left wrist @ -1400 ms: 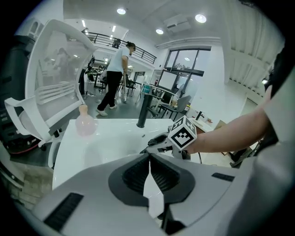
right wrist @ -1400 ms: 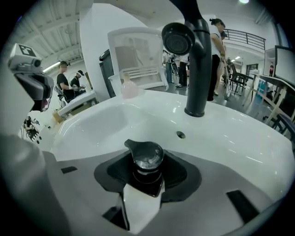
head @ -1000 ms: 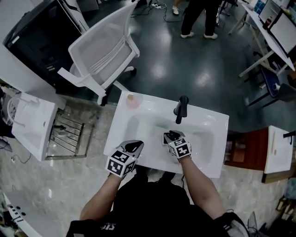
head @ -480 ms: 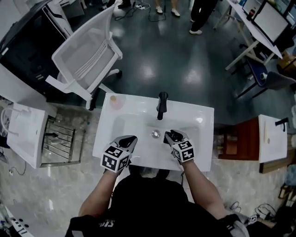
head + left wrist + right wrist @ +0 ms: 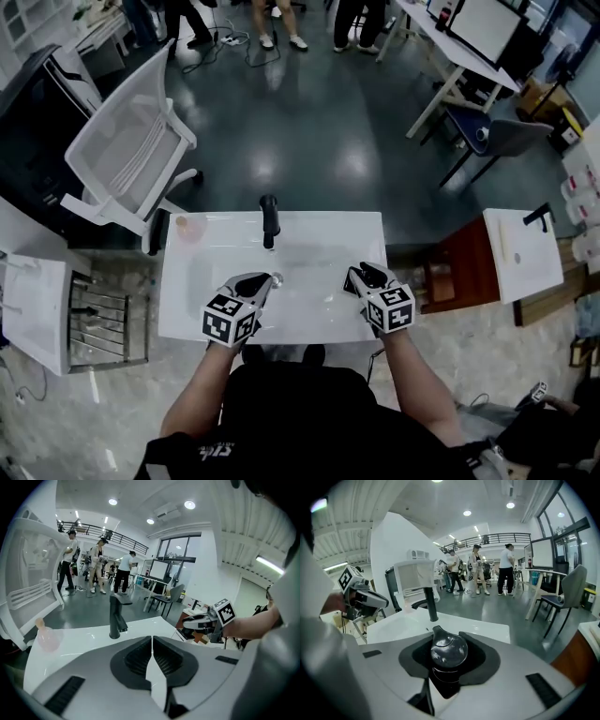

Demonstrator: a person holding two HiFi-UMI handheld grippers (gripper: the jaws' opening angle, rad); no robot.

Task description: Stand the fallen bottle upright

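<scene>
A dark glossy bottle with a rounded cap sits between the pads of my right gripper, which is shut on it. Its cap end points away from the camera. In the head view my right gripper hovers over the right end of the white sink, and the bottle is hard to make out there. My left gripper is over the sink's front left part. Its jaws are shut with nothing between them.
A black faucet stands at the back of the sink. A pale pink object rests on the sink's far left corner. A white chair is beyond the sink, a brown cabinet to its right, and people stand further off.
My right gripper has lifted the bottle out of the basin and carried it to the sink's right end. The left gripper has drifted right over the basin. The head view has swung.
</scene>
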